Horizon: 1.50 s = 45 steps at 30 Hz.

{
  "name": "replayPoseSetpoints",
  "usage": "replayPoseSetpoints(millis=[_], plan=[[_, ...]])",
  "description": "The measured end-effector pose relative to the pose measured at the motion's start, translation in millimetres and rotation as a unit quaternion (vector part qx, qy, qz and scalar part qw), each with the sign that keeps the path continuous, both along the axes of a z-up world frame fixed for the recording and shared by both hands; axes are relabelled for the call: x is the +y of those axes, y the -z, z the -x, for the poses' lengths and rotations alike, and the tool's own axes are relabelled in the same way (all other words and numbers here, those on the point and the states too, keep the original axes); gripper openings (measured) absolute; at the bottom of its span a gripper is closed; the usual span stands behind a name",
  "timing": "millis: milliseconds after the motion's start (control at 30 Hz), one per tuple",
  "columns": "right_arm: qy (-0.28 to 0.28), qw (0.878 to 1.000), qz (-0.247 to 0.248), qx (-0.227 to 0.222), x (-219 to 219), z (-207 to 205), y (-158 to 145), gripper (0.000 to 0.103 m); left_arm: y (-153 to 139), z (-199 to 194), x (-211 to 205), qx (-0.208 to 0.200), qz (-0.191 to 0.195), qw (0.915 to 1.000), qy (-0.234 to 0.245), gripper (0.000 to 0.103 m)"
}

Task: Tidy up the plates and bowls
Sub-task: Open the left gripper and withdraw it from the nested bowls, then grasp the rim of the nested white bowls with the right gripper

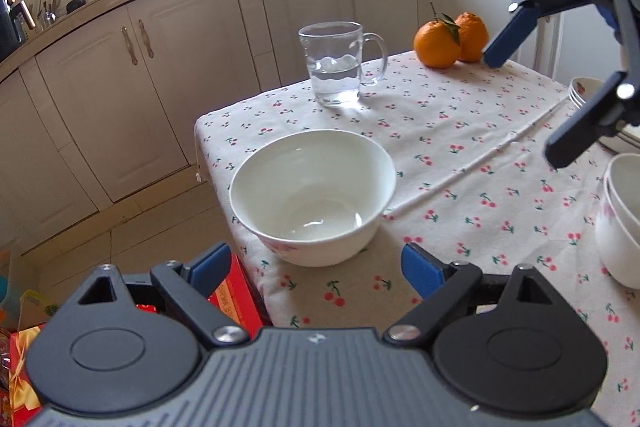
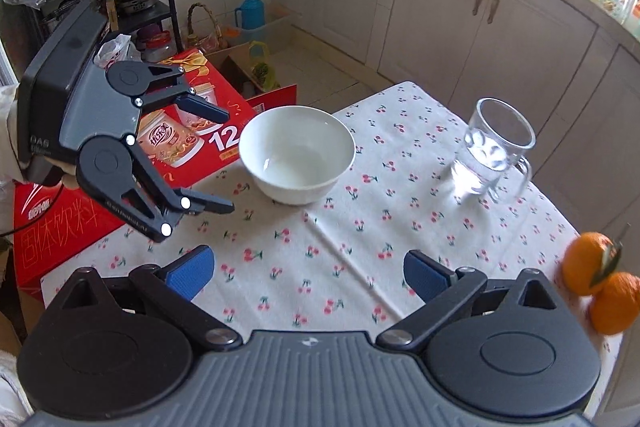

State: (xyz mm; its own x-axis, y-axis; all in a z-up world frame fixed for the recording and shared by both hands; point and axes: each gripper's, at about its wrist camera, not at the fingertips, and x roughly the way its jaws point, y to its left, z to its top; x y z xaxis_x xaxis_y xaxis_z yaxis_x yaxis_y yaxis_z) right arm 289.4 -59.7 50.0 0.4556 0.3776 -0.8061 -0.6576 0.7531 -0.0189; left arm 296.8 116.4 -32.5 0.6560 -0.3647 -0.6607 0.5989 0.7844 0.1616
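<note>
The white bowl (image 1: 313,195) stands alone near the surface (image 1: 460,163) corner, just before the left claw (image 1: 316,269), wide and empty. Right claw (image 2: 310,273) also wide, empty. Glass mug (image 1: 338,63) and oranges (image 1: 450,41) stand behind; stacked bowls (image 1: 620,219) at right.

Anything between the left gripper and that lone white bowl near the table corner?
Nothing visible. The left gripper is open with only bare cherry-print tablecloth between its fingers and the white bowl. The glass mug and the oranges stand beyond the bowl, out of the way.

L gripper (image 1: 316,269): fingers wide, empty | R gripper (image 2: 310,273): fingers wide, empty
</note>
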Motion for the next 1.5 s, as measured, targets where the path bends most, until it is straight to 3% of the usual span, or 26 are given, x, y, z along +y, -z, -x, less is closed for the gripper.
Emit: replayPoseSetpoints(millis=[200, 433, 567, 833, 1500], plan=[[-0.014, 0.999, 0.003, 0.029, 27, -53, 14, 0.101, 8, -13, 1, 0.005, 0.01, 0.9999, 0.004, 0.091], [-0.009, 0.998, -0.009, 0.067, 46, -97, 38, 0.085, 13, -20, 1, 0.014, 0.027, 0.9995, 0.011, 0.09], [0.001, 0.997, -0.022, 0.079, 49, -111, 47, 0.081, 13, -21, -2, 0.012, 0.027, 0.9994, 0.018, 0.088], [0.016, 0.995, -0.041, 0.095, 49, -127, 57, 0.054, 11, -23, 1, 0.015, 0.038, 0.999, 0.017, 0.085], [0.019, 0.993, -0.056, 0.098, 43, -119, 53, 0.05, 3, -18, -6, 0.033, 0.042, 0.9985, 0.014, 0.084]])
